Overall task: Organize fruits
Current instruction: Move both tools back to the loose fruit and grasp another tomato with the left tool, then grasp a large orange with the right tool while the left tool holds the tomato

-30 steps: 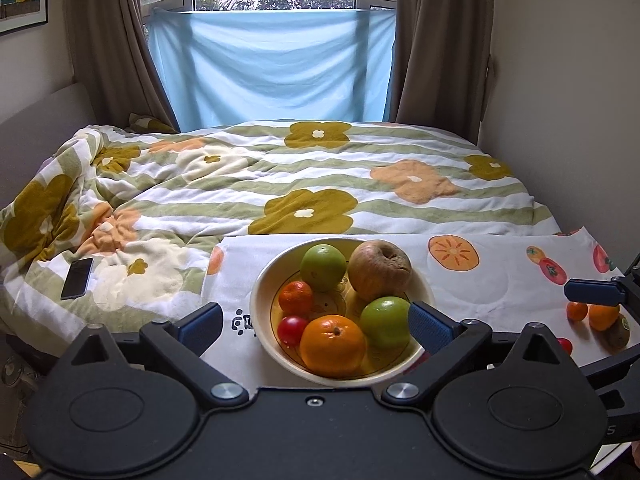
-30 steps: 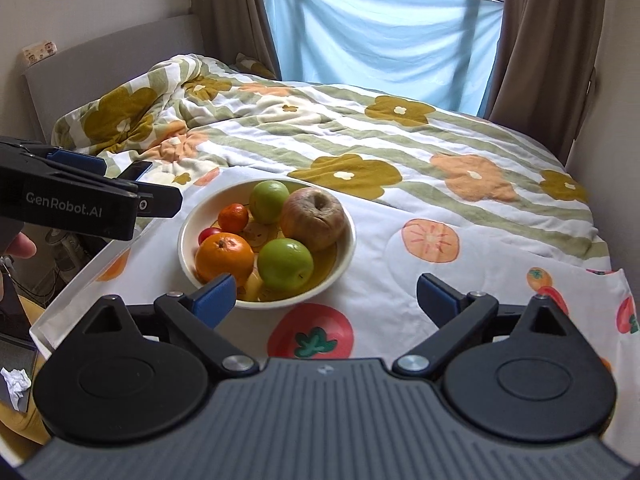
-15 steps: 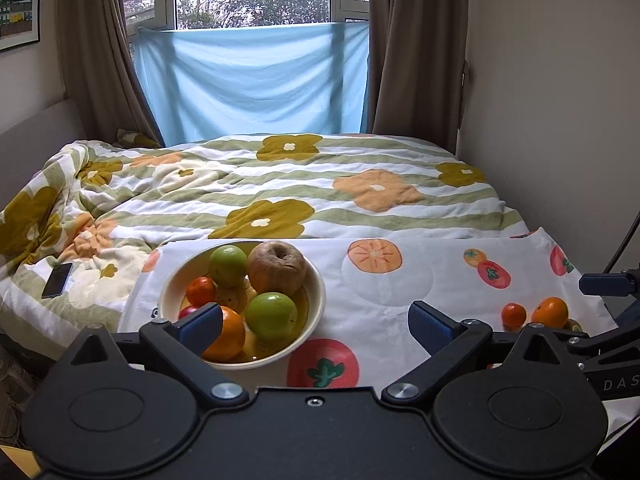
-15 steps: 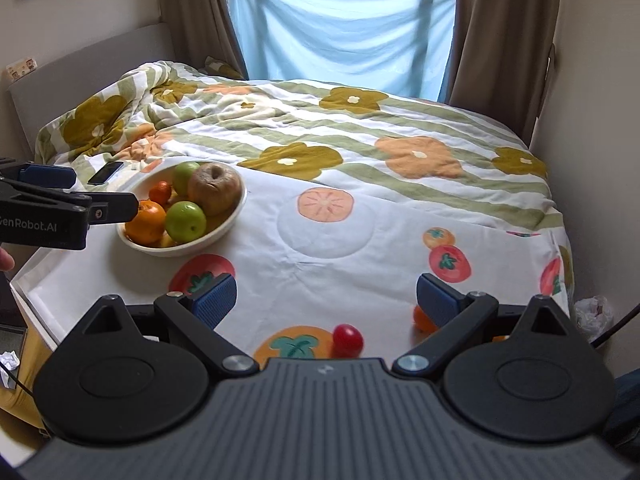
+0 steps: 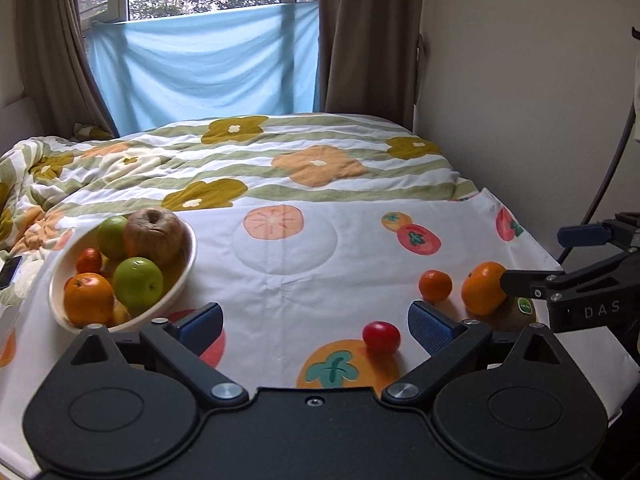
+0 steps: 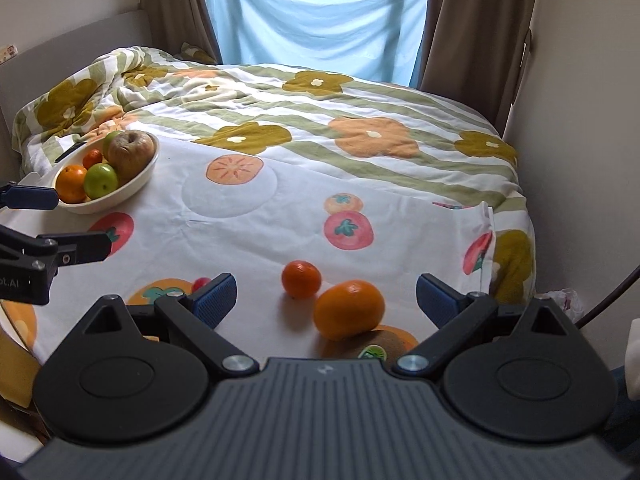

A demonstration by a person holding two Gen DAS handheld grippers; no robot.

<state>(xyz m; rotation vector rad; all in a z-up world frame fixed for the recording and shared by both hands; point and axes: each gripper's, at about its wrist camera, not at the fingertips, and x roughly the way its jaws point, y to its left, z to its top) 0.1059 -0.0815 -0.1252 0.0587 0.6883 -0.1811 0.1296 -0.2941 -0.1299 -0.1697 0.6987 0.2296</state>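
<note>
The brown fuzzy kiwi with a green sticker (image 6: 382, 345) is mostly hidden behind the large orange fruit (image 6: 347, 309) and the gripper body, the small red tomato (image 6: 200, 282) is half covered by a blue finger pad, and the dark flat phone (image 5: 9, 267) is cut by the left edge.

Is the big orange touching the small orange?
Apart. The right wrist view shows white cloth between the big orange and the small orange.

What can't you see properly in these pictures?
- Kiwi: right wrist view, mostly hidden behind the big orange and the gripper body.
- Cherry tomato: right wrist view, half covered by a fingertip.
- Bowl bottom: left wrist view, buried under piled fruit.
</note>
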